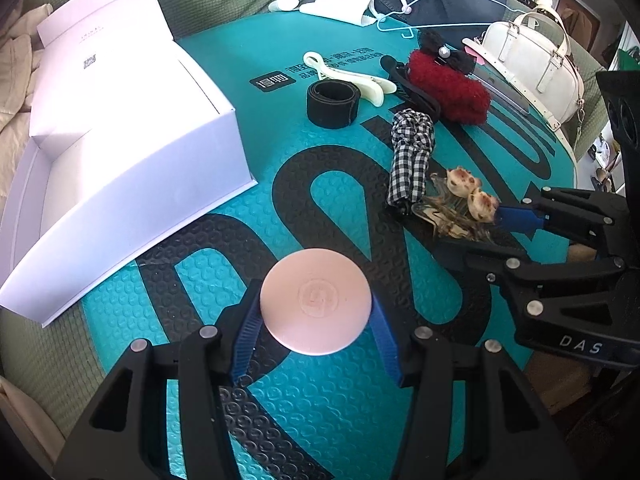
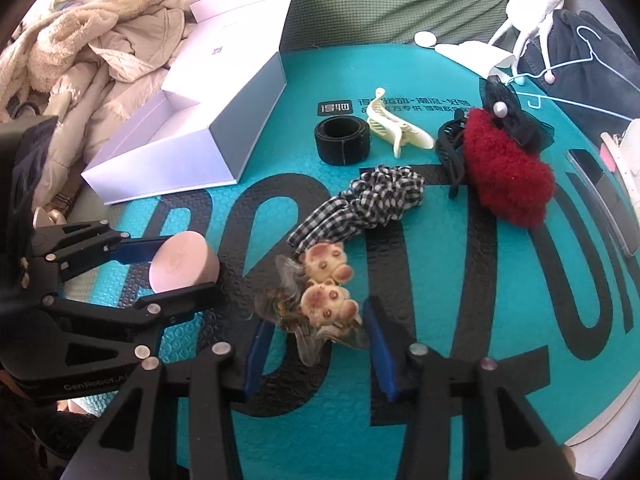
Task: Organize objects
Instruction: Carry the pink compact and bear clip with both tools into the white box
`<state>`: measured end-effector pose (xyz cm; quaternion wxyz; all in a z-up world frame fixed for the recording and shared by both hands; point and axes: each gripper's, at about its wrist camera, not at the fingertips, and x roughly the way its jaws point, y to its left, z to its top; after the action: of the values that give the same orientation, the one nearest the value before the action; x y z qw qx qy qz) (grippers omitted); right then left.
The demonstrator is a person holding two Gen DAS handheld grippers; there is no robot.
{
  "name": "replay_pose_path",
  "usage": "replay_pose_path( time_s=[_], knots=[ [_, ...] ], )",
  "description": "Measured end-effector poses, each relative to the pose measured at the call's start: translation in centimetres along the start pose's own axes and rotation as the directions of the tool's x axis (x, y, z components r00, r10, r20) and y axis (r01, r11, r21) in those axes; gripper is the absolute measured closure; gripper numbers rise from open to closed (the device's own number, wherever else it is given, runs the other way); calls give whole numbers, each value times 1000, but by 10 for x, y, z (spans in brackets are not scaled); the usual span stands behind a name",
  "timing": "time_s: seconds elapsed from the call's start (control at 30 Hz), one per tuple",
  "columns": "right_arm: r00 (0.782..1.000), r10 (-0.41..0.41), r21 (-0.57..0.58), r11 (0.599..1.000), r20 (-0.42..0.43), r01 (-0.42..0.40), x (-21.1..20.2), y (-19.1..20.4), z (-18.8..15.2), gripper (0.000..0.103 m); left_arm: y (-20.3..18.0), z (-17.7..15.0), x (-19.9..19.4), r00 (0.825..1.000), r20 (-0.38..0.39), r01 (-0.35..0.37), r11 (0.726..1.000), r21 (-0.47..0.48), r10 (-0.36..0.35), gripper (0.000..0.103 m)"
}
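Note:
My left gripper (image 1: 316,312) is shut on a round pink case (image 1: 316,301), its blue pads against both sides; it also shows in the right wrist view (image 2: 182,262), held just above the teal mat (image 2: 460,312). My right gripper (image 2: 314,322) is open, its blue fingers on either side of a clear hair claw with two small plush pigs (image 2: 326,292), which lies on the mat. In the left wrist view the claw (image 1: 466,200) sits at the right gripper's fingertip (image 1: 516,218). An open white box (image 1: 120,152) stands at the mat's left edge.
On the mat lie a checked scrunchie (image 2: 360,204), a black band (image 2: 342,140), a cream hair clip (image 2: 394,130), a black claw clip (image 2: 450,148) and a red fluffy scrunchie with a black bow (image 2: 506,172). A white handbag (image 1: 532,64), hanger and clothes lie beyond.

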<state>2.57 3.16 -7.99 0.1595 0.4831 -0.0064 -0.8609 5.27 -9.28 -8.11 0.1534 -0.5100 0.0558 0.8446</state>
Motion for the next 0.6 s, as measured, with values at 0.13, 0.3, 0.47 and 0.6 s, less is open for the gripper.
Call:
replay_pose_path(
  time_s=[0.13,0.3,0.47,0.6],
  knots=[
    [1000,7,-3,1000,-4,-7,-3,0,-1,62,2,3,-4,999,-3,50,999,-17,-50,54],
    [1000,15,-24,1000,16,-15,-12,6,0,62,0,6,-15,1000,23,14,1000,-7,-14,54],
    [999,12,-52,999,41,-10,-22,14,2,62,-1,10,-30,998,61,-18,1000,-2,18,54],
    [998,18,-74,997,60,-14,-31,21,5,62,0,12,-44,995,83,-45,999,-10,46,54]
  ],
)
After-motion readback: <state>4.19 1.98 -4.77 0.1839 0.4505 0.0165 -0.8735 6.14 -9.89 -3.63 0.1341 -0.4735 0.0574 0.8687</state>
